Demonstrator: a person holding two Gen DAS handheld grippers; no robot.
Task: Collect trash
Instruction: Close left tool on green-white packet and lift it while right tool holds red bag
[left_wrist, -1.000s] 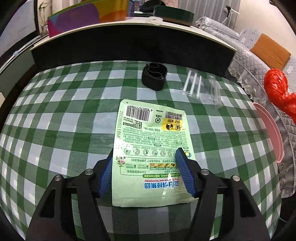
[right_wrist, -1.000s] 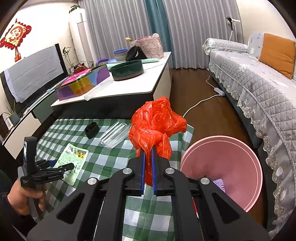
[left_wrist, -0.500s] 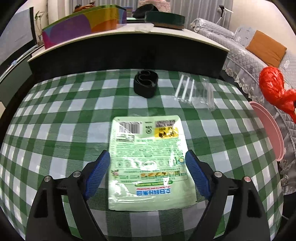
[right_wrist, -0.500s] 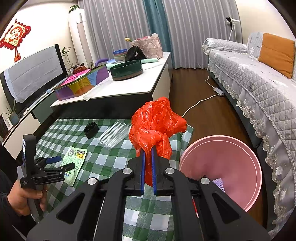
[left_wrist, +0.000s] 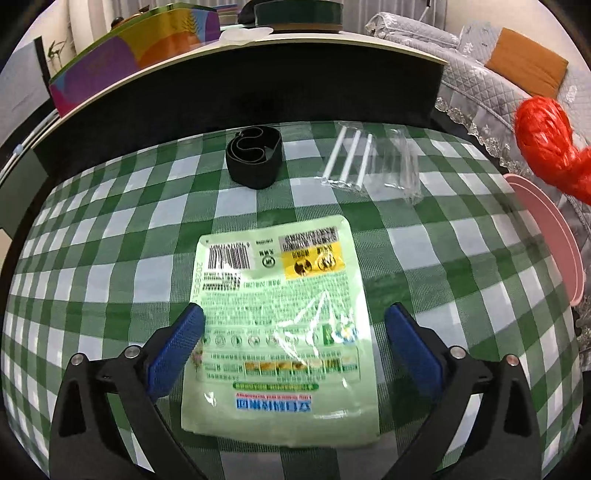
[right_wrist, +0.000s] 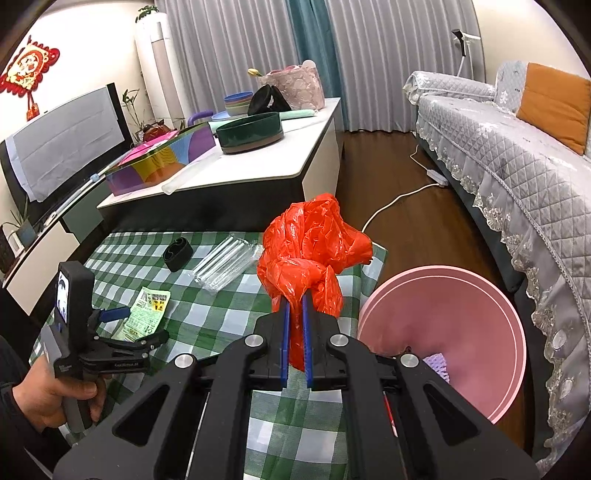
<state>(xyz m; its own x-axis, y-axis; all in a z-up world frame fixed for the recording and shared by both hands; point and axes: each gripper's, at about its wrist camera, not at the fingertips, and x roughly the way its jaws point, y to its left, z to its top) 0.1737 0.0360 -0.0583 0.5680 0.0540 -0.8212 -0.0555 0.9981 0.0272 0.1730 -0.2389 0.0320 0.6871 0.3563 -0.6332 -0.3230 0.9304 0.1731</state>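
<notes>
My left gripper (left_wrist: 293, 325), jaws just opened wide, straddles the green packet (left_wrist: 280, 332); next, close. My right gripper (right_wrist: 294, 314) clamps the red bag (right_wrist: 310, 251), pink bin (right_wrist: 443, 339) at four o'clock.

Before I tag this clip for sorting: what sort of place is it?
Most likely a home living room: a quilted sofa with an orange cushion, a covered television, and floor-length curtains.

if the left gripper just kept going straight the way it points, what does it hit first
Most likely the green packet lying flat on the checked tablecloth. The open left gripper straddles it, angled downward; the exact contact point is hard to judge.
</notes>
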